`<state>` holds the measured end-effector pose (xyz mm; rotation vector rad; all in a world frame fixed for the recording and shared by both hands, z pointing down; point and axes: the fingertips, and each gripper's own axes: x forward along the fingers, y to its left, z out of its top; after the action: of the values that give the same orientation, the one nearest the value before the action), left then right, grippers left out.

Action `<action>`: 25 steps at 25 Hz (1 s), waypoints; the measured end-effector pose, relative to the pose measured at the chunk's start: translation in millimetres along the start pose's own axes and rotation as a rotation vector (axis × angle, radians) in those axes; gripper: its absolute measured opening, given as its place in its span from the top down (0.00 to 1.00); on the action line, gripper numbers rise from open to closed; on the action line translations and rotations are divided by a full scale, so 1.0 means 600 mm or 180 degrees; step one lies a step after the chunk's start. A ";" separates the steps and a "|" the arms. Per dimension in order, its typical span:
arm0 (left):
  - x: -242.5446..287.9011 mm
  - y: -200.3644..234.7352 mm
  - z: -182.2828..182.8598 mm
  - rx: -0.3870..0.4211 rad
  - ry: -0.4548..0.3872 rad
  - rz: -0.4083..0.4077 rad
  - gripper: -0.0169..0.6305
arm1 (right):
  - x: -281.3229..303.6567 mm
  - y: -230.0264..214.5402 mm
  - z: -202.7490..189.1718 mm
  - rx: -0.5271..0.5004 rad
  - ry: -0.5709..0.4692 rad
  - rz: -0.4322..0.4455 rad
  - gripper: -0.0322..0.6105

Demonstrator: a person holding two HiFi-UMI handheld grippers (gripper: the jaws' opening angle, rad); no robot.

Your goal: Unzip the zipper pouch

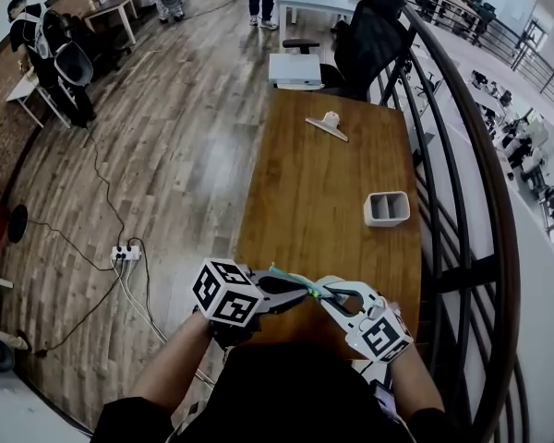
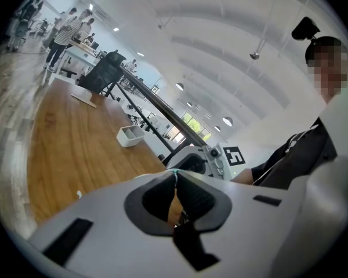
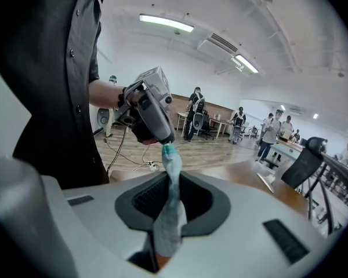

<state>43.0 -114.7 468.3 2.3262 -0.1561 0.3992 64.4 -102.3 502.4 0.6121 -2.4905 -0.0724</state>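
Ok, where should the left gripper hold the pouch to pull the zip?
Probably its teal end, coming end-on along its length. The pouch is stretched edge-on as a narrow strip, its body clamped by the right gripper, so only that tip stands free. The left gripper is shut on it.

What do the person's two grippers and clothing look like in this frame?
Both the left gripper and right gripper have pale grey, wide moulded bodies with dark ribbed pads set in a dark recess. Each carries a white cube printed with black square markers. The person wears a dark buttoned shirt; no sleeves cover the forearms.
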 end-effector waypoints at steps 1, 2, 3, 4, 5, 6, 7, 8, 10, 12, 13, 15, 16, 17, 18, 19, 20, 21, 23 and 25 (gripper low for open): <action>0.002 0.001 0.000 -0.0032 -0.0003 0.0013 0.94 | 0.001 -0.001 -0.002 0.0005 0.0008 -0.0007 0.87; 0.004 0.002 0.001 -0.0068 -0.0009 0.0031 0.95 | 0.002 -0.001 -0.004 0.0013 0.0017 -0.0012 0.87; 0.005 0.003 0.001 -0.0108 -0.0020 0.0042 0.95 | 0.004 -0.001 -0.006 0.0023 0.0024 -0.0020 0.87; 0.006 0.004 0.002 -0.0150 -0.0036 0.0043 0.95 | 0.006 0.000 -0.008 0.0042 0.0030 -0.0029 0.87; 0.006 0.003 0.001 -0.0189 -0.0051 0.0038 0.95 | 0.009 0.001 -0.010 0.0075 0.0032 -0.0039 0.87; 0.006 0.003 0.000 -0.0221 -0.0066 0.0038 0.95 | 0.012 0.002 -0.012 0.0122 0.0030 -0.0049 0.88; 0.007 0.004 -0.002 -0.0247 -0.0077 0.0056 0.95 | 0.016 0.003 -0.015 0.0178 0.0027 -0.0058 0.89; 0.007 0.008 -0.005 -0.0271 -0.0080 0.0092 0.95 | 0.021 0.003 -0.018 0.0232 0.0025 -0.0065 0.89; 0.011 0.019 -0.013 -0.0315 -0.0059 0.0195 0.95 | 0.027 0.005 -0.024 0.0281 0.0031 -0.0073 0.86; 0.019 0.029 -0.021 -0.0344 -0.0007 0.0281 0.95 | 0.028 0.007 -0.026 0.0270 0.0031 -0.0068 0.81; 0.023 0.032 -0.025 -0.0348 0.0022 0.0306 0.95 | 0.026 0.008 -0.026 0.0273 0.0025 -0.0059 0.78; 0.029 0.036 -0.030 -0.0350 0.0068 0.0323 0.95 | 0.024 0.008 -0.026 0.0312 0.0018 -0.0024 0.75; 0.032 0.036 -0.032 -0.0354 0.0081 0.0318 0.95 | 0.023 0.009 -0.027 0.0328 0.0023 0.0000 0.74; 0.035 0.036 -0.033 -0.0360 0.0092 0.0309 0.95 | 0.023 0.010 -0.028 0.0328 0.0035 0.0022 0.73; 0.037 0.035 -0.034 -0.0363 0.0100 0.0301 0.95 | 0.023 0.013 -0.031 0.0309 0.0056 0.0043 0.73; 0.039 0.033 -0.035 -0.0365 0.0104 0.0296 0.95 | 0.024 0.017 -0.033 0.0276 0.0084 0.0062 0.72; 0.040 0.032 -0.036 -0.0368 0.0103 0.0292 0.95 | 0.025 0.020 -0.035 0.0239 0.0111 0.0077 0.72; 0.041 0.032 -0.037 -0.0375 0.0100 0.0291 0.95 | 0.026 0.023 -0.036 0.0203 0.0132 0.0086 0.72; 0.043 0.033 -0.037 -0.0395 0.0087 0.0297 0.95 | 0.028 0.026 -0.038 0.0137 0.0145 0.0076 0.75; 0.046 0.035 -0.036 -0.0415 0.0077 0.0310 0.95 | 0.026 0.023 -0.036 0.0112 0.0115 0.0048 0.77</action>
<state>59.0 -114.0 505.9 2.1905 -0.2763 0.4519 59.0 -95.1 531.0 0.6037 -2.4659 -0.0116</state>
